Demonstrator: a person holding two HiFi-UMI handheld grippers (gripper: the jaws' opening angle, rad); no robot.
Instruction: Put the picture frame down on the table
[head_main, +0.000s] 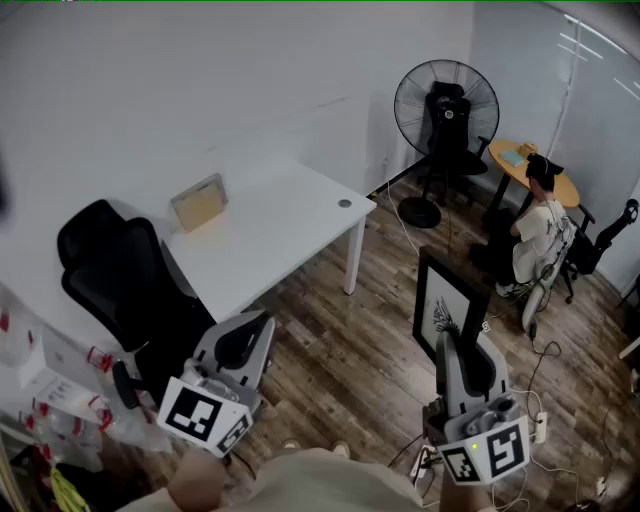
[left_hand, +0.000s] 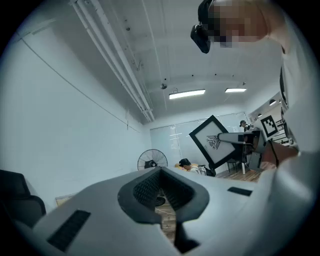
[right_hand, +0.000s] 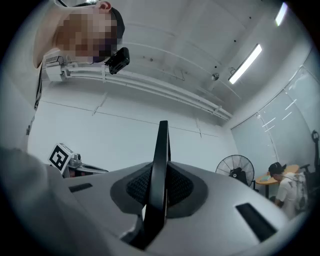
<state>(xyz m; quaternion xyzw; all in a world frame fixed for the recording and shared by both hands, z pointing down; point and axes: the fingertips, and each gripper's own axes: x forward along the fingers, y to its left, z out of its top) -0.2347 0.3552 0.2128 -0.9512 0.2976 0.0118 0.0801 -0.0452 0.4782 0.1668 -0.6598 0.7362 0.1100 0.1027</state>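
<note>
The picture frame (head_main: 450, 300), black-edged with a white mat and a dark drawing, hangs upright above the wooden floor to the right of the white table (head_main: 280, 235). My right gripper (head_main: 447, 342) is shut on its lower edge. In the right gripper view the frame (right_hand: 161, 165) shows edge-on between the pads. My left gripper (head_main: 262, 324) is at the lower left, near the table's front corner, shut with nothing in it. The left gripper view shows its closed jaws (left_hand: 161, 175) and, farther off, the tilted frame (left_hand: 214, 142) held by the other gripper.
A small tan board (head_main: 198, 203) stands at the table's back. A black office chair (head_main: 120, 275) sits left of the table. A standing fan (head_main: 445, 105), a round wooden table (head_main: 535, 172) and a seated person (head_main: 540, 232) are at the far right. Cables lie on the floor (head_main: 545, 400).
</note>
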